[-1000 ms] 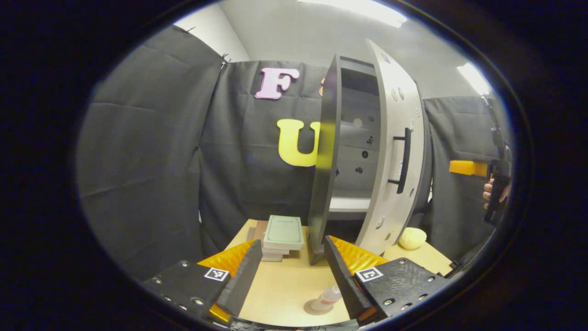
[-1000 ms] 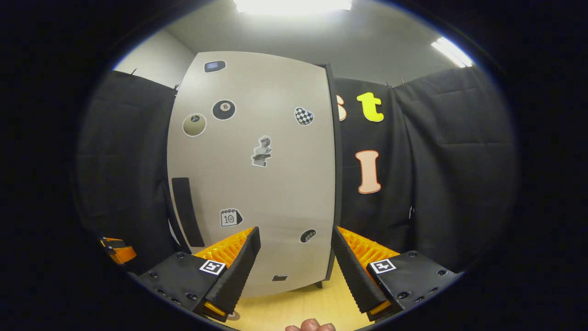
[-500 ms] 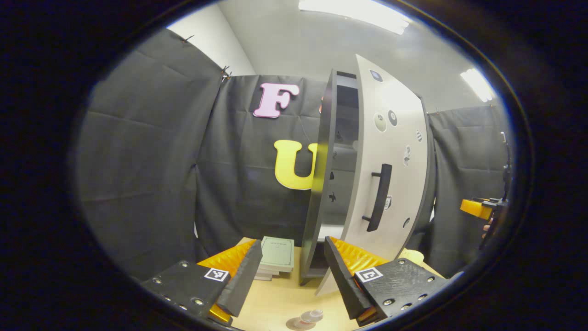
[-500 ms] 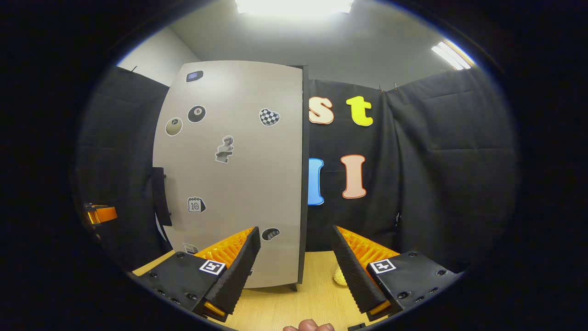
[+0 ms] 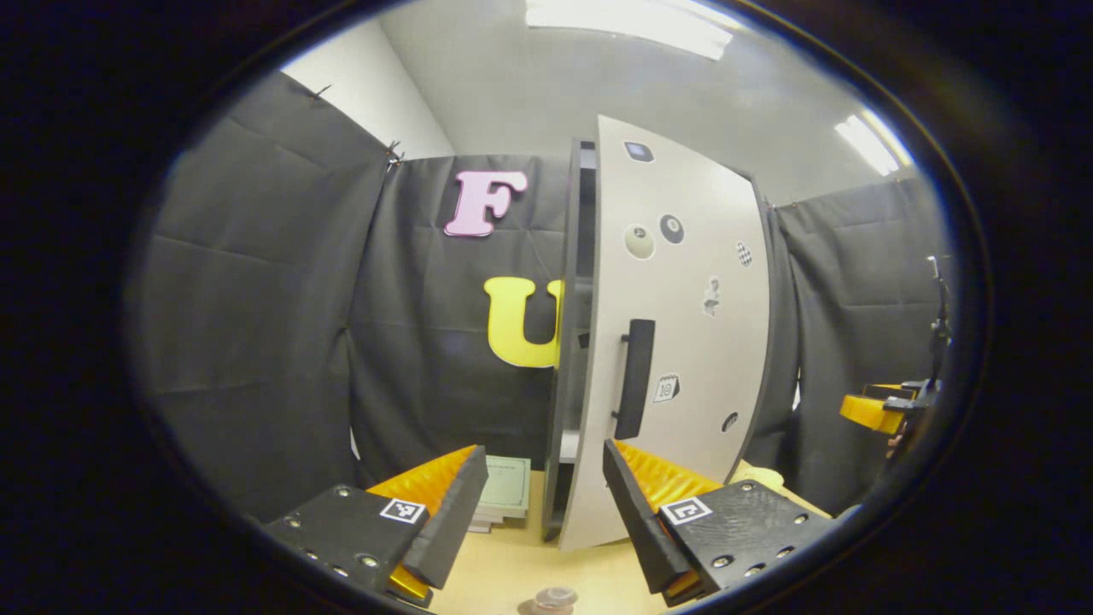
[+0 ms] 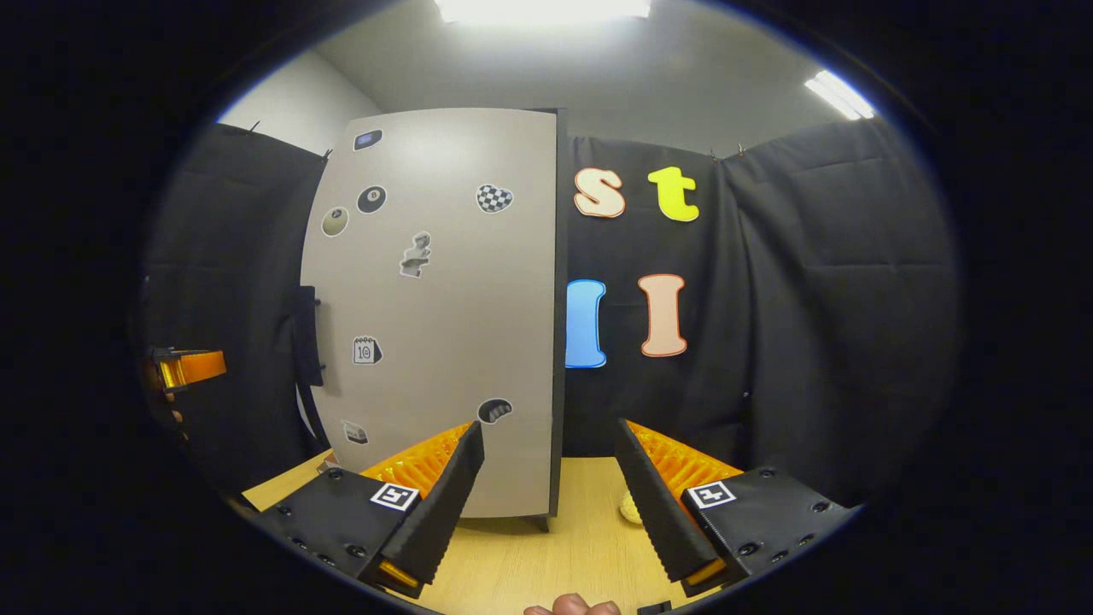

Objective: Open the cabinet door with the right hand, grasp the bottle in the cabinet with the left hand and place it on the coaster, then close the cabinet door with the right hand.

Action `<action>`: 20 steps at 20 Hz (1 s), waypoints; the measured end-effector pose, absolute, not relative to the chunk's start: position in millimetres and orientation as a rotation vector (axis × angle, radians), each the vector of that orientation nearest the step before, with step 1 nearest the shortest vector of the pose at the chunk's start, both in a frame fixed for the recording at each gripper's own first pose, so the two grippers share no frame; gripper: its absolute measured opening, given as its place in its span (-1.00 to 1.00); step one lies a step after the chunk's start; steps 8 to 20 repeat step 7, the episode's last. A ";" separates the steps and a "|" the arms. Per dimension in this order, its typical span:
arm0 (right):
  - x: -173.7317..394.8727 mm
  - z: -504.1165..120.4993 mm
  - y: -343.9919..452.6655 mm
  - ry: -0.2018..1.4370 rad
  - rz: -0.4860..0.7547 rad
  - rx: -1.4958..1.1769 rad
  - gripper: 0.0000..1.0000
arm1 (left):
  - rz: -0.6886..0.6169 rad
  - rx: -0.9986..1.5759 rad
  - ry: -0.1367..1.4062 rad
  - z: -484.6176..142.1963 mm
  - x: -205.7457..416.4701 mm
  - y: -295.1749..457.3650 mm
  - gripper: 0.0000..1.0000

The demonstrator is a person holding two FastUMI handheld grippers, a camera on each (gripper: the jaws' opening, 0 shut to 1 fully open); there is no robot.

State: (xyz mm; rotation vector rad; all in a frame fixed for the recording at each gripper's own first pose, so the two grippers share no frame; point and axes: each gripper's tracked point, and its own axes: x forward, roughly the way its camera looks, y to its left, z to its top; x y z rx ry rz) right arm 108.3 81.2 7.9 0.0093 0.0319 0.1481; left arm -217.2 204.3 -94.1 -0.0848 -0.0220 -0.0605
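Note:
The grey cabinet door (image 5: 683, 342), dotted with stickers, stands almost shut, leaving a narrow dark gap on its handle side. Its dark vertical handle (image 5: 637, 377) faces me. At the bottom edge of the left gripper view the clear bottle (image 5: 554, 597) stands on a round coaster (image 5: 527, 607); just its top shows. My left gripper (image 5: 543, 451) is open above the bottle, holding nothing. My right gripper (image 6: 548, 430) is open too, a short way off the door (image 6: 444, 307) and not touching it. Each gripper also appears at the edge of the other's view.
A stack of books (image 5: 504, 489) lies on the wooden table (image 6: 546, 555) left of the cabinet. A pale yellow round object (image 6: 630, 508) sits at the cabinet's right. A fingertip (image 6: 572, 606) shows at the bottom edge. Black cloth walls the booth.
The door has swung from wide open to nearly shut. My right gripper has drawn back from it. My left gripper has pulled back and tilted up, so the bottle has slid to the view's bottom edge.

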 end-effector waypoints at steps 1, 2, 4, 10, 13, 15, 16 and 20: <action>107.7 4.2 78.5 0.041 0.152 0.010 0.96 | -0.058 -0.082 -0.018 -95.3 -216.7 197.0 0.63; 108.1 2.2 77.0 0.042 0.164 0.010 0.96 | -0.058 -0.082 -0.015 -96.4 -215.4 190.5 0.63; 114.6 5.0 70.4 0.027 0.179 0.000 0.96 | -0.056 -0.079 -0.017 -97.7 -210.5 178.2 0.63; 126.8 3.2 58.4 0.030 0.195 -0.020 0.96 | -0.044 -0.066 -0.010 -100.0 -201.0 164.0 0.63; 126.8 3.2 58.4 0.030 0.195 -0.020 0.96 | -0.044 -0.066 -0.010 -100.0 -201.0 164.0 0.63; 126.8 3.2 58.4 0.030 0.195 -0.020 0.96 | -0.044 -0.066 -0.010 -100.0 -201.0 164.0 0.63; 126.8 3.2 58.4 0.030 0.195 -0.020 0.96 | -0.044 -0.066 -0.010 -100.0 -201.0 164.0 0.63; 126.8 3.2 58.4 0.030 0.195 -0.020 0.96 | -0.044 -0.066 -0.010 -100.0 -201.0 164.0 0.63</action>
